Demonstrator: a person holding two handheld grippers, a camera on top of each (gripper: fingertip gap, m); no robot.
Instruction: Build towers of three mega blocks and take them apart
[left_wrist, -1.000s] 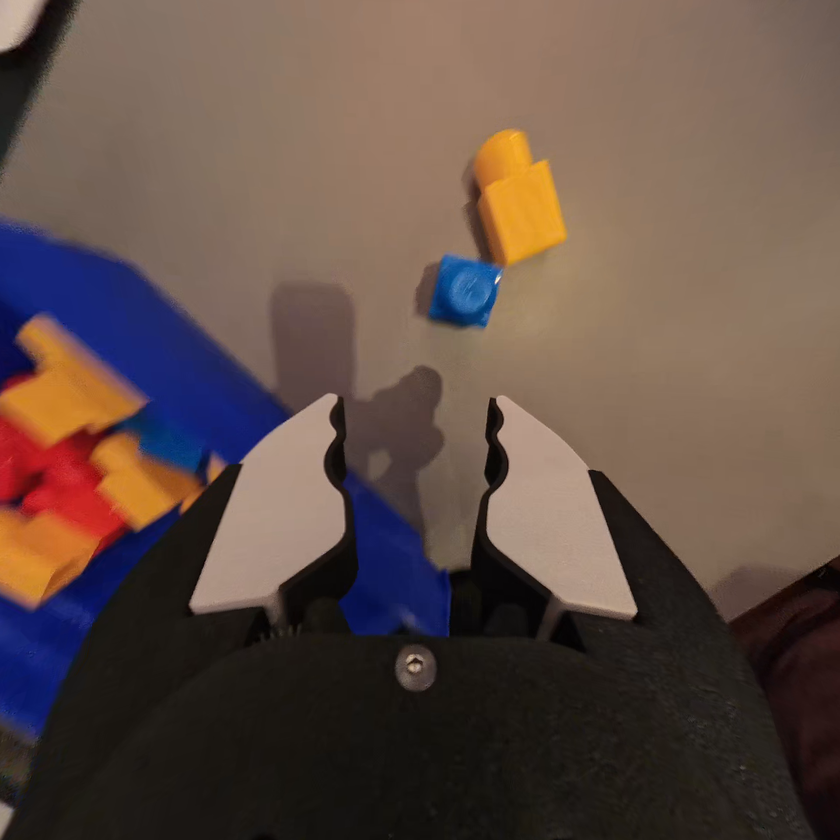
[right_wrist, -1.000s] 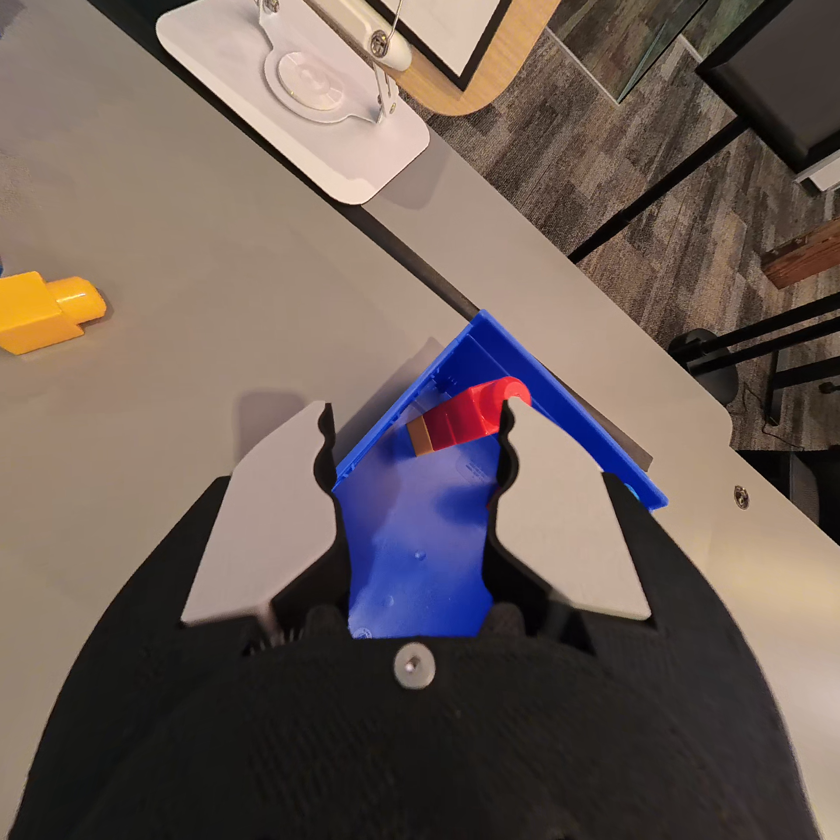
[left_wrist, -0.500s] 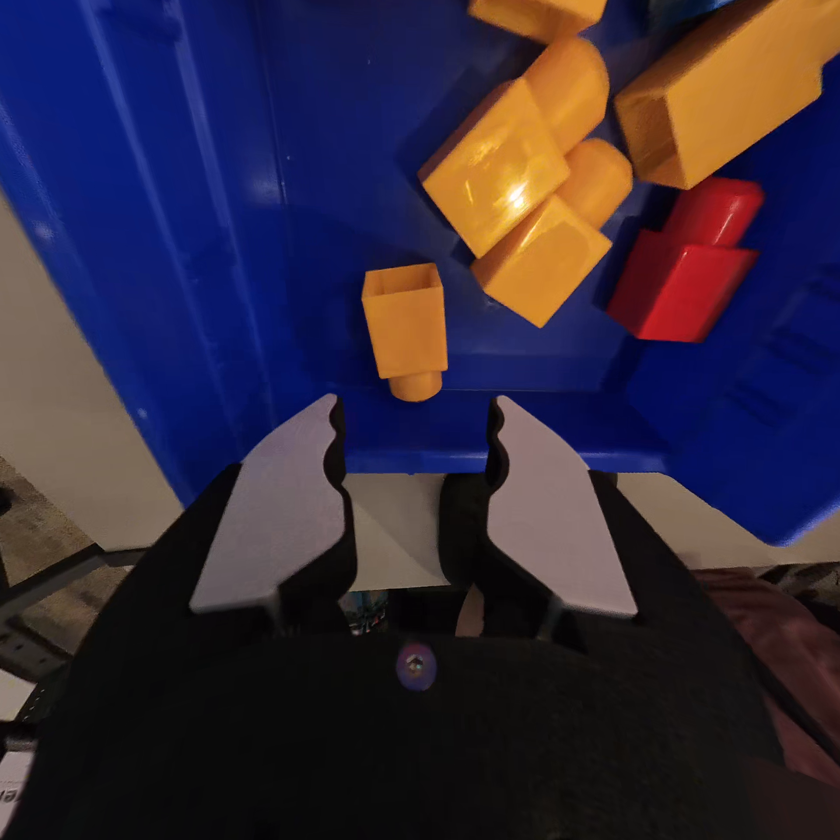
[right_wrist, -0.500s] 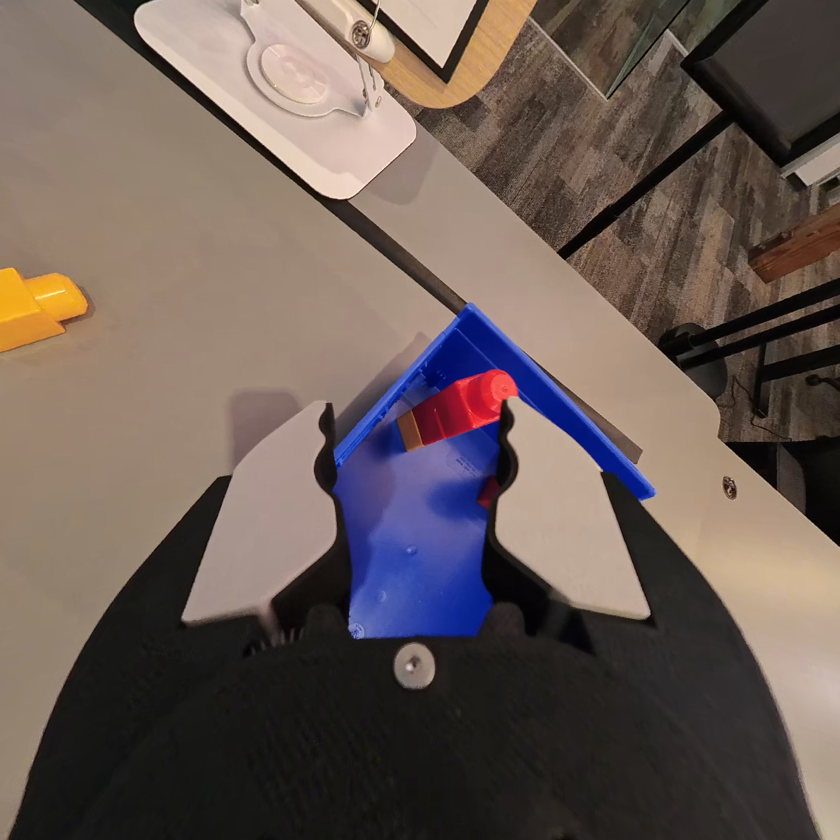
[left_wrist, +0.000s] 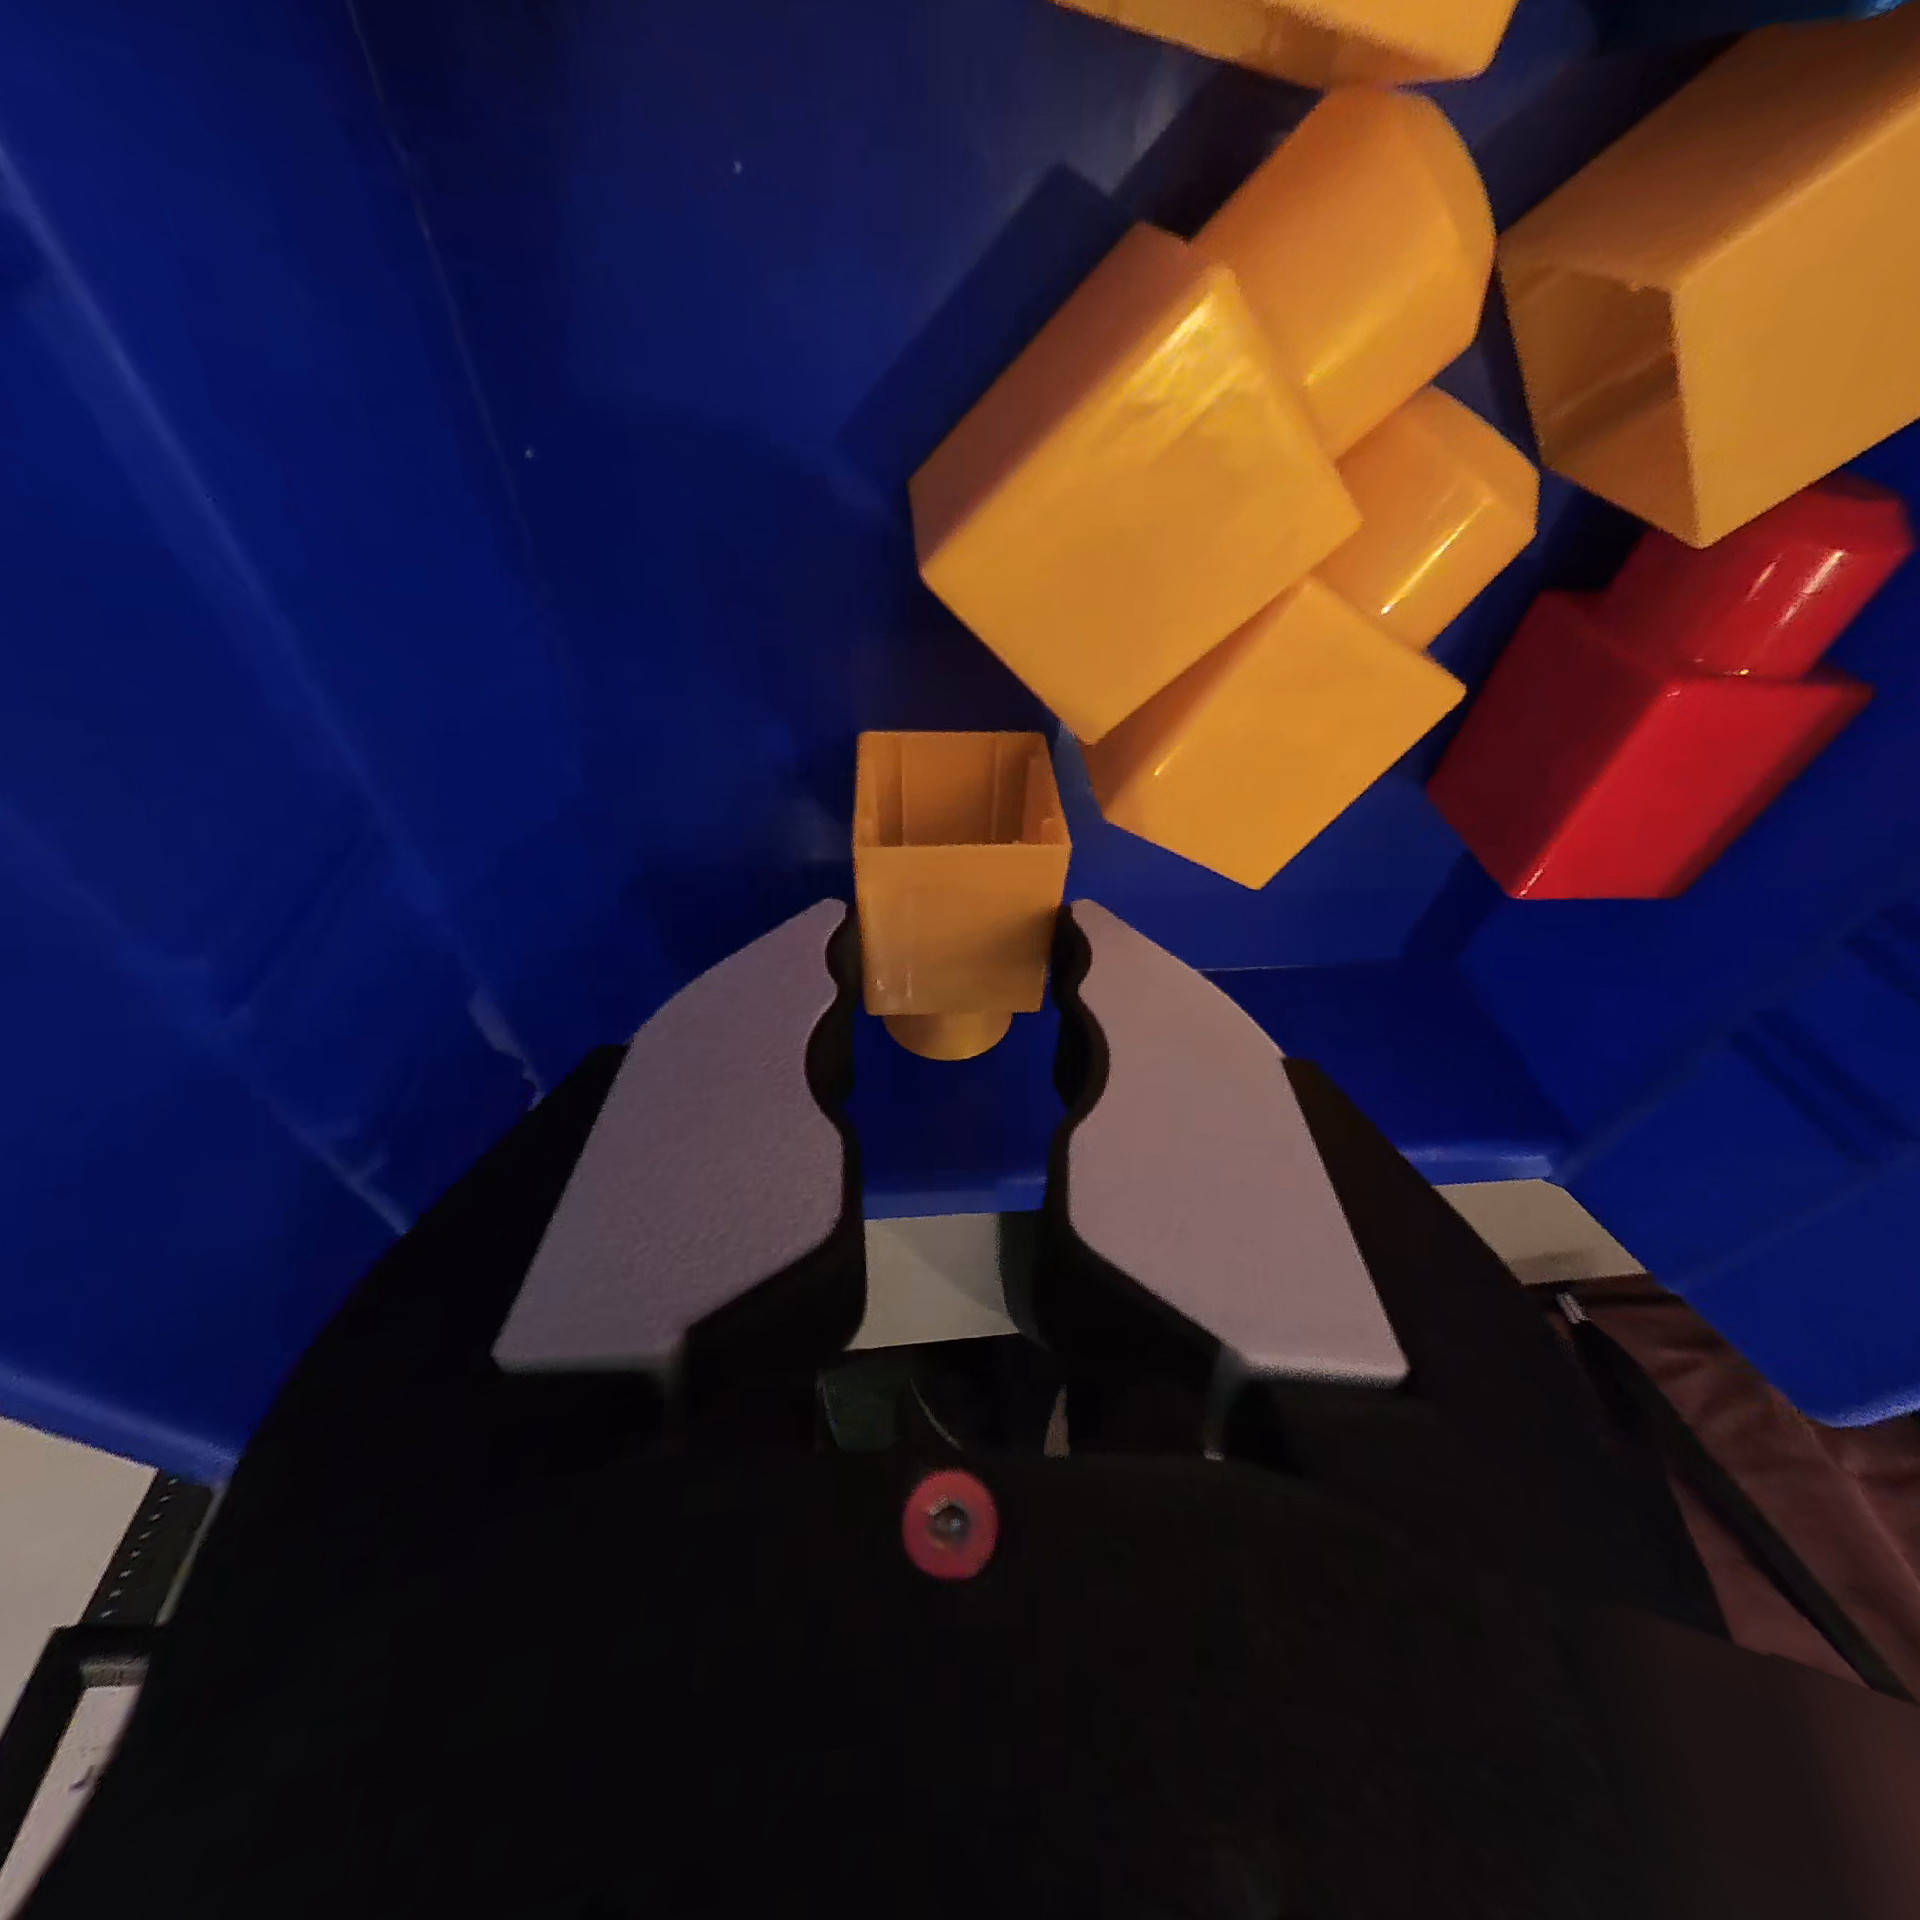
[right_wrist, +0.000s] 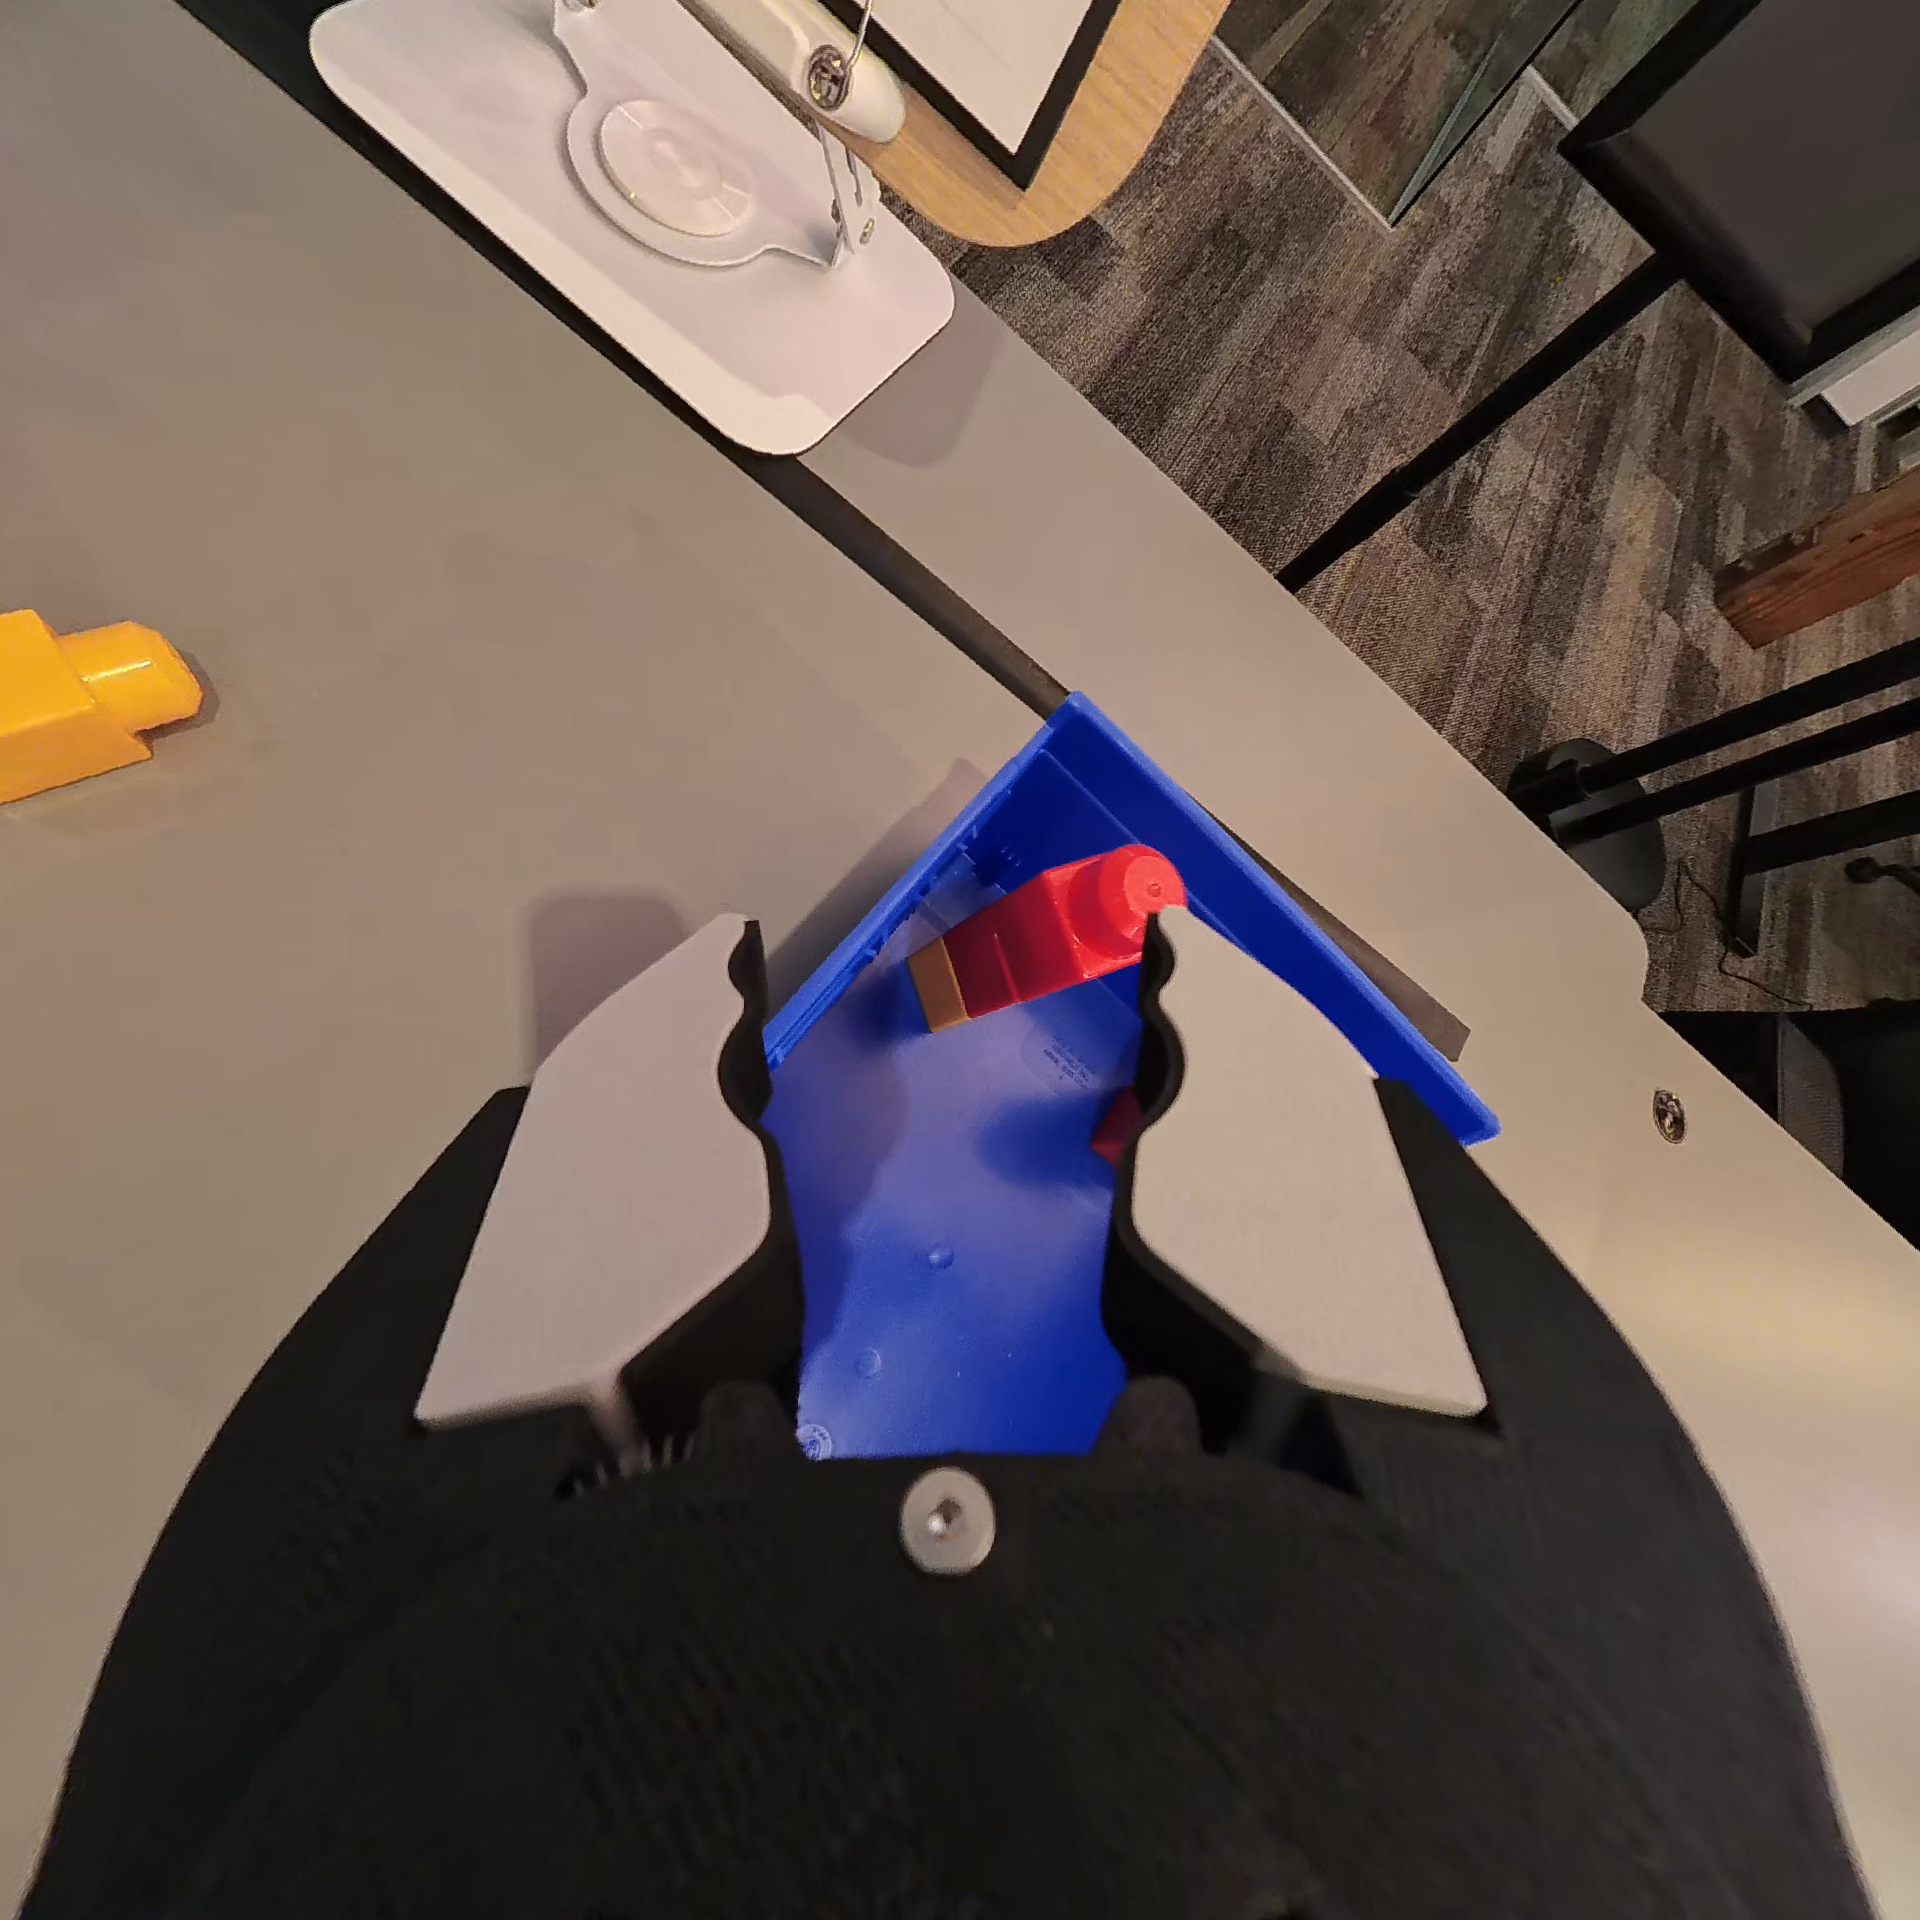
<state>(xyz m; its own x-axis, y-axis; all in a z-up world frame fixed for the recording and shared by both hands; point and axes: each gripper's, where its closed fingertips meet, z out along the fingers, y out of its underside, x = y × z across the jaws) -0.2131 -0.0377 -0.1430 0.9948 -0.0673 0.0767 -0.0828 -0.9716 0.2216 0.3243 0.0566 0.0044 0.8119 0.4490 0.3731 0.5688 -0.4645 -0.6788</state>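
- Your left gripper (left_wrist: 956, 935) is inside the blue bin (left_wrist: 312, 623), jaws narrowed onto a small yellow block (left_wrist: 956, 894).
- Both pads sit flush against that block's side walls, with no gap showing on either side. It counts as gripped.
- The block's hollow end points far, away from you, and its stud points back between the fingers.
- Just far-right of it there is a cluster of yellow blocks (left_wrist: 1195, 468) lying on their sides, touching one another.
- A red block (left_wrist: 1652, 727) lies to the right of the cluster, also in the bin. Another big yellow block (left_wrist: 1745, 291) sits far-right, its hollow end facing left.
- Your right gripper (right_wrist: 951, 935) has its jaws wide, with nothing between the pads.
- It hangs over a second blue tray (right_wrist: 1247, 862) on the grey table (right_wrist: 520, 520).
- In that tray there is a red stack (right_wrist: 1049, 935) lying on its side, stud to the far-right and a tan/yellow end to the near-left. The stud sits right at your right fingertip (right_wrist: 1169, 925) in this view; I can't tell whether they touch.
- A second red piece (right_wrist: 1117, 1127) peeks out from behind the right finger, mostly hidden.
- A loose yellow block (right_wrist: 83, 696) lies on its side on the table at the far left edge, well apart from the tray.
- A white stand base (right_wrist: 675, 260) sits at the far side of the table.
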